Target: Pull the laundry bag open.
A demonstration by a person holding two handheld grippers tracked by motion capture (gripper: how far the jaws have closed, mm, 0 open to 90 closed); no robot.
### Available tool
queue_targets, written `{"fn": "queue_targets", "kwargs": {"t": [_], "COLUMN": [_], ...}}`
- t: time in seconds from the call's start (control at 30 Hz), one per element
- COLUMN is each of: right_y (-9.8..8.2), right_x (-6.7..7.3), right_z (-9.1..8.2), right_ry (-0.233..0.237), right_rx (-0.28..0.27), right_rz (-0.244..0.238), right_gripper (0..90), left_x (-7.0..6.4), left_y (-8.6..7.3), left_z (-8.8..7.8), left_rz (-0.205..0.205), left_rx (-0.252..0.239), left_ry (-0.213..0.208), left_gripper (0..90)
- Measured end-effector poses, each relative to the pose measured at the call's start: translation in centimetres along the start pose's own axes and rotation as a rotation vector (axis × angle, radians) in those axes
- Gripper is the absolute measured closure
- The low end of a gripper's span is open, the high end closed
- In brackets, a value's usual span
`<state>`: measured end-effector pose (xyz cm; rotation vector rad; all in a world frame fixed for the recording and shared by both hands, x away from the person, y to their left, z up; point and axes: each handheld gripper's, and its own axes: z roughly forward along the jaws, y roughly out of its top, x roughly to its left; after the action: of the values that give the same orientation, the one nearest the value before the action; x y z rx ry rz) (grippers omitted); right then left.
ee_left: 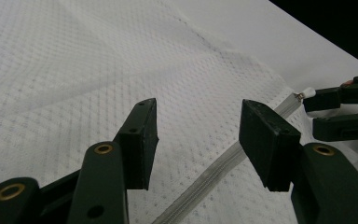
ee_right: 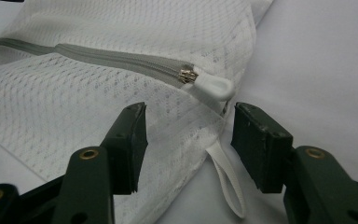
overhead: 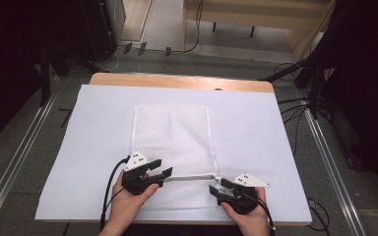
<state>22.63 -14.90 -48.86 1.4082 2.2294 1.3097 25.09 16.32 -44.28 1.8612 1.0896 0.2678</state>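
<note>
A white mesh zip bag (overhead: 173, 137) lies flat on the white sheet, its grey zipper (overhead: 189, 177) running across the near end. My left gripper (overhead: 161, 173) hovers open over the zipper's left end; the mesh (ee_left: 74, 74) and zipper (ee_left: 214, 170) lie under its jaws. My right gripper (overhead: 218, 188) is open at the bag's near right corner. The white zipper pull (ee_right: 212, 85) sits just beyond its jaws, and a white fabric loop (ee_right: 226, 175) lies between them. The right gripper (ee_left: 310, 114) also shows far off in the left gripper view.
A white sheet (overhead: 256, 137) covers the wooden table (overhead: 177, 80). Metal rails (overhead: 325, 147) run along both sides on the floor, with cables (overhead: 295, 105) at the right. A wooden bench (overhead: 256, 14) stands beyond the table.
</note>
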Motion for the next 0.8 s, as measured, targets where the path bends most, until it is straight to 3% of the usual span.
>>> {"fn": "queue_targets", "kwargs": {"t": [0.17,0.37,0.53,0.67,0.8], "right_y": [-0.1,-0.5,-0.7,-0.6,-0.5], "right_x": [1.0,2.2,2.0,1.9,2.2], "right_z": [0.3,0.6,0.6,0.6,0.1], "right_ry": [-0.065,-0.184,-0.177,-0.165,-0.156], "right_rx": [0.008,-0.004,-0.026,-0.030,-0.066], "right_rz": [-0.055,-0.147,-0.138,-0.159,-0.169], "right_gripper": [46.1,61.2,87.5,89.6,89.8], "left_x": [-0.4,-1.0,-2.0,-3.9,-5.4], "left_y": [0.0,0.0,0.9,1.6,1.9], "left_z": [0.3,0.8,1.8,3.3,4.6], "left_rz": [0.011,0.017,0.011,0.028,0.056], "left_rx": [0.007,0.015,0.017,0.037,0.068], "left_ry": [-0.006,-0.019,-0.058,-0.114,-0.136], "left_gripper": [47.8,47.9,48.4,49.7,56.1]}}
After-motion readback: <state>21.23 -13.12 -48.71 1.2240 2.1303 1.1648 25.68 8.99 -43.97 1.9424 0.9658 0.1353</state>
